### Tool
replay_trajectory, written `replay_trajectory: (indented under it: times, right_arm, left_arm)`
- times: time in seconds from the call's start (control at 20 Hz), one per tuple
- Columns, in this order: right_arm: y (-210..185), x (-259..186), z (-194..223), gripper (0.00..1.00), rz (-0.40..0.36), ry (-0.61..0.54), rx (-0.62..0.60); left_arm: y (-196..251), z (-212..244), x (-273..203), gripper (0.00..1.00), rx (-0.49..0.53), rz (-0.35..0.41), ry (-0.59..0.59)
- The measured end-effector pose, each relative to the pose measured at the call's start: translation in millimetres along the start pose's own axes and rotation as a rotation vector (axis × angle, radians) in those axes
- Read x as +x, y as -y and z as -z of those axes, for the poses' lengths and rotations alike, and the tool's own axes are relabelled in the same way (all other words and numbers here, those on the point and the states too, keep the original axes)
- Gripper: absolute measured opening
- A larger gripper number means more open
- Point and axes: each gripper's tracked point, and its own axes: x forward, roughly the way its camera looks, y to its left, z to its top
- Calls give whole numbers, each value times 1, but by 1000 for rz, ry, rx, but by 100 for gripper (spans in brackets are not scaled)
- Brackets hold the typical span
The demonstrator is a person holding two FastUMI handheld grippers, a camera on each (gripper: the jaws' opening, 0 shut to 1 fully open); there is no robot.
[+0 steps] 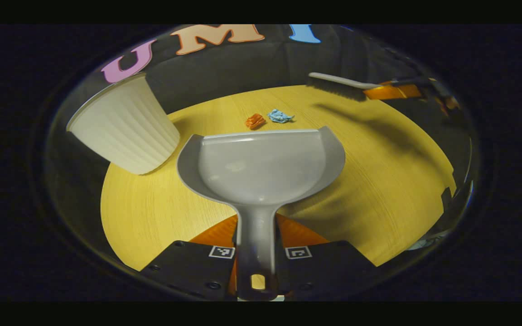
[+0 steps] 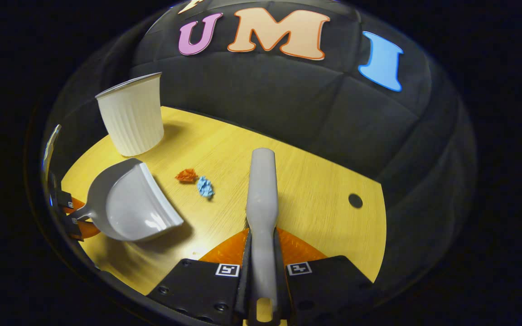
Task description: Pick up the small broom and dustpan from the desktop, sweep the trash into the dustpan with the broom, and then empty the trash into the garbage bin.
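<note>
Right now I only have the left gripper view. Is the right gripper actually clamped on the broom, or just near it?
Observer: Clamped. The right gripper has both fingers pressing on the small broom at its handle.
Operator: Anything on the desk right of the broom?
Observer: A round hole in the desktop, well right of the handle.
Operator: The bin looks tipped here.
Observer: It isn't. The garbage bin stands upright on the desktop.
</note>
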Motion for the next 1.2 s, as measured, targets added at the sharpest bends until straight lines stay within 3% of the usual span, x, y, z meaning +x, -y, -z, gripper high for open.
replay_trajectory:
  times: [0.05,0.25,0.45,0.6,0.7,0.85,0.9,1.0,1.2]
  right_arm:
    - [-2,21,-7,23,-4,6,-41]
    - [-19,81,-19,21,-77,-36,-197]
    - [-63,93,-17,23,-278,-79,-363]
    - [-106,78,-16,22,-444,-102,-438]
    - [-122,67,-18,22,-511,-99,-513]
    - [-123,49,-23,23,-578,-117,-501]
    - [-123,45,-26,23,-592,-122,-470]
    - [-117,30,-44,23,-618,-101,-369]
    - [-90,13,-84,23,-566,22,-136]
  left_arm:
    - [-2,-3,4,28,11,6,-1]
    - [-3,-5,20,26,35,48,-27]
    - [2,-4,30,28,26,81,-40]
    - [1,-5,27,26,43,92,-39]
    - [1,-4,25,26,48,97,-47]
    - [1,-6,26,24,58,104,-29]
    - [2,-9,27,29,62,107,-22]
    - [3,-10,27,29,61,111,-10]
    - [3,-10,25,27,58,112,6]
